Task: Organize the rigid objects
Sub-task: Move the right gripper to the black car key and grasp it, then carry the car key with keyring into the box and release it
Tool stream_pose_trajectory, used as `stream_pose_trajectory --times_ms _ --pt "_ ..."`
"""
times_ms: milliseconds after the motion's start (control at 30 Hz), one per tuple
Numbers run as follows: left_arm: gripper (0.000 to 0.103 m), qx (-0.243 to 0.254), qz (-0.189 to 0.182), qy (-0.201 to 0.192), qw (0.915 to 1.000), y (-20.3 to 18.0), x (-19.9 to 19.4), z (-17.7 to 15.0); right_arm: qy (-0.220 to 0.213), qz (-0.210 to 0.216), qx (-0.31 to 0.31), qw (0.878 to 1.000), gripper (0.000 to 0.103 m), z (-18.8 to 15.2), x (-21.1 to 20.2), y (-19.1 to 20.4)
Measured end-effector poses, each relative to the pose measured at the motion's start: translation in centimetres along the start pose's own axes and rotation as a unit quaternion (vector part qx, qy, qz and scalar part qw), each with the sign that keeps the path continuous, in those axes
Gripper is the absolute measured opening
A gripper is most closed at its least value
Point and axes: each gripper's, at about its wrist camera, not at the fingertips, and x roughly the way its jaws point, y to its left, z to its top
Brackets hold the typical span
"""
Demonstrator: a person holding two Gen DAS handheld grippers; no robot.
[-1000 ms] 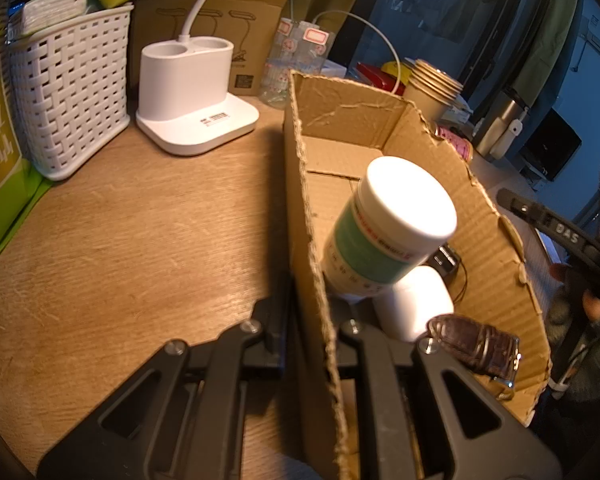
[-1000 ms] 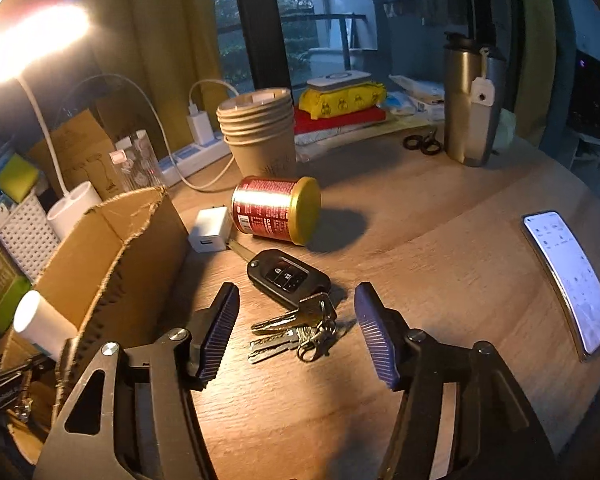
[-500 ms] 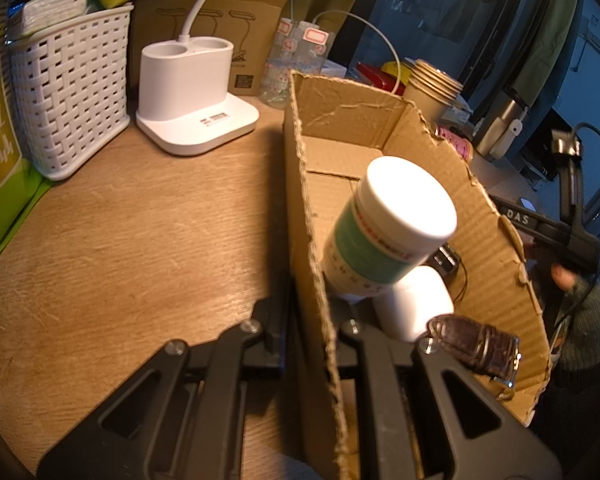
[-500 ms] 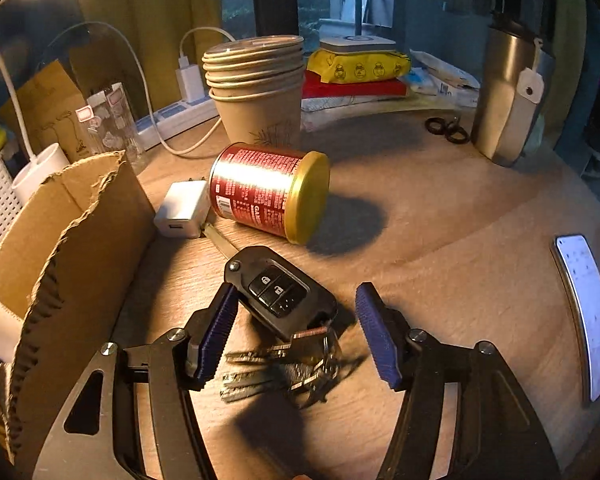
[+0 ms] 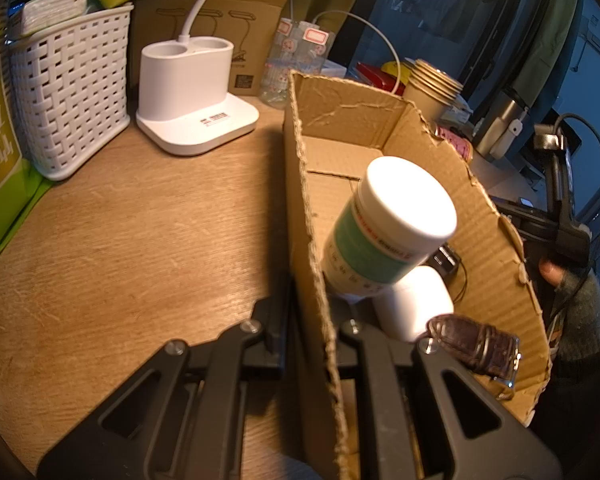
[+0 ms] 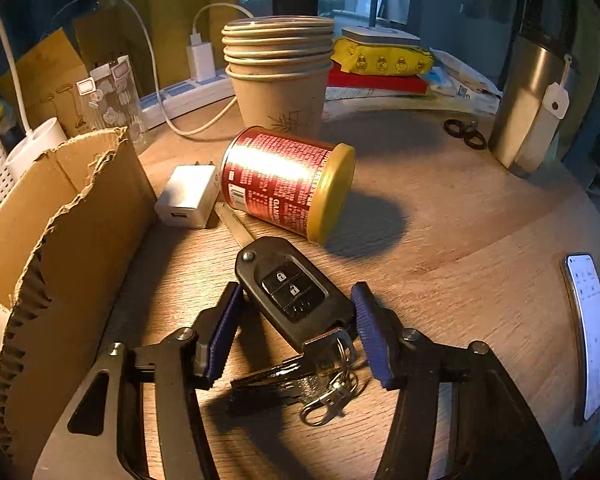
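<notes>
My left gripper (image 5: 316, 308) is shut on the near wall of the torn cardboard box (image 5: 420, 148). Inside the box lie a white bottle with a green label (image 5: 388, 232), a second white bottle (image 5: 416, 300) and a brown-strapped watch (image 5: 476, 344). In the right wrist view a black car key fob (image 6: 296, 292) with a key bunch (image 6: 316, 384) lies on the wooden table. My right gripper (image 6: 298, 304) straddles the fob; its jaws are closing and both blue pads (image 6: 224, 328) touch the fob's sides. A red tin with a gold lid (image 6: 288, 184) and a white charger (image 6: 188, 196) lie just beyond.
A white basket (image 5: 72, 96) and a white lamp base (image 5: 192, 92) stand left of the box. Stacked paper cups (image 6: 278, 72), a power strip (image 6: 188, 96) and a steel flask (image 6: 536, 104) line the back. A phone (image 6: 590, 328) lies at the right edge.
My right gripper came forward and down over the key fob, and its jaws narrowed onto it. The left gripper and the box have not moved.
</notes>
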Motion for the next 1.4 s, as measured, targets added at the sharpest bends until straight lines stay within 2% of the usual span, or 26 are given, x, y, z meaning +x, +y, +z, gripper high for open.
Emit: stream_pose_trajectory --times_ms 133,433,800,1400 --pt "0.011 0.0 0.0 0.0 1.0 0.0 0.0 0.0 -0.014 -0.008 -0.004 1.0 0.04 -0.2 -0.8 0.4" --pt "0.011 0.0 0.0 0.0 1.0 0.0 0.0 0.0 -0.045 0.006 -0.017 0.999 0.039 -0.8 -3.1 1.6" --pt "0.011 0.0 0.0 0.0 1.0 0.0 0.0 0.0 -0.107 0.007 -0.03 0.994 0.038 0.0 -8.8 2.9" --pt "0.011 0.0 0.0 0.0 1.0 0.0 0.0 0.0 -0.179 0.03 -0.071 0.981 0.039 0.5 -15.9 6.6"
